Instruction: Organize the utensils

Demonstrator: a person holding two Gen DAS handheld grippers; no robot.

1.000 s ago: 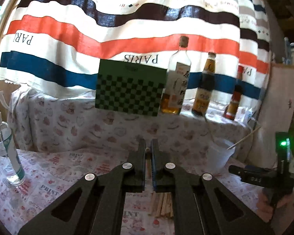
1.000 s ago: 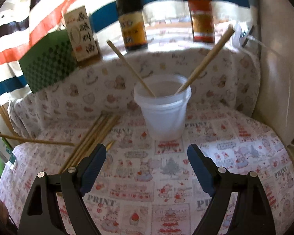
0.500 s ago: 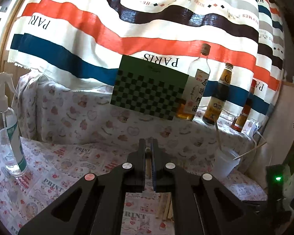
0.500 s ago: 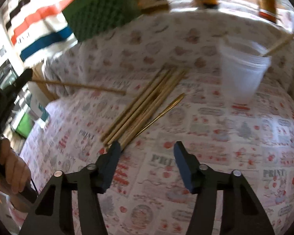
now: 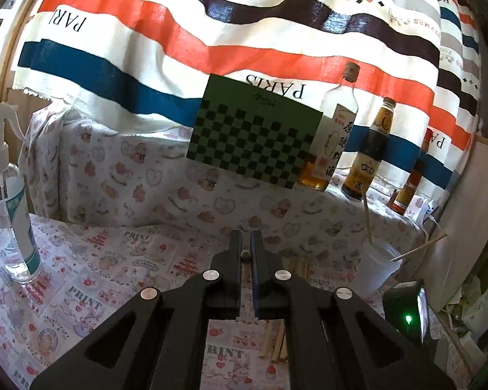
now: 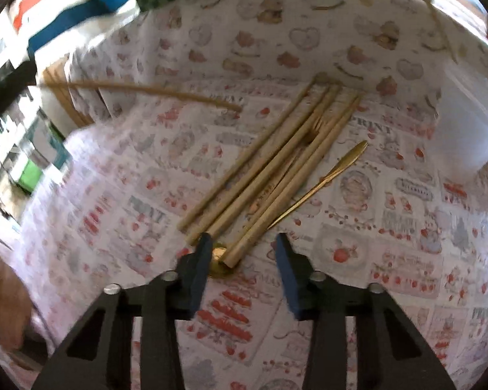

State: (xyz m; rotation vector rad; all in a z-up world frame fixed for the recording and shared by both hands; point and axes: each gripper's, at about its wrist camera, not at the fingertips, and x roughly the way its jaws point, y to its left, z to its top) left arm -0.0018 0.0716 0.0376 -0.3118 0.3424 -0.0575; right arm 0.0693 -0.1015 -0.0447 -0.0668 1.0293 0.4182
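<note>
Over the printed tablecloth (image 6: 406, 260) I noted my right gripper (image 6: 242, 253) angled down, fingers apart, at the chopstick pile (image 6: 276, 169), while my left gripper (image 5: 246, 253) sat level, clamped on one chopstick (image 6: 140, 90).

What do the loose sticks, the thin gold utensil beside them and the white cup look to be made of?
Chopsticks: pale tan, matte, straight-sided, so probably bamboo or wood. Gold utensil: thin and shiny with a yellow glint, likely brass-toned metal; blur leaves plating open. Cup: translucent milky white with a thin rim, apparently plastic.
</note>
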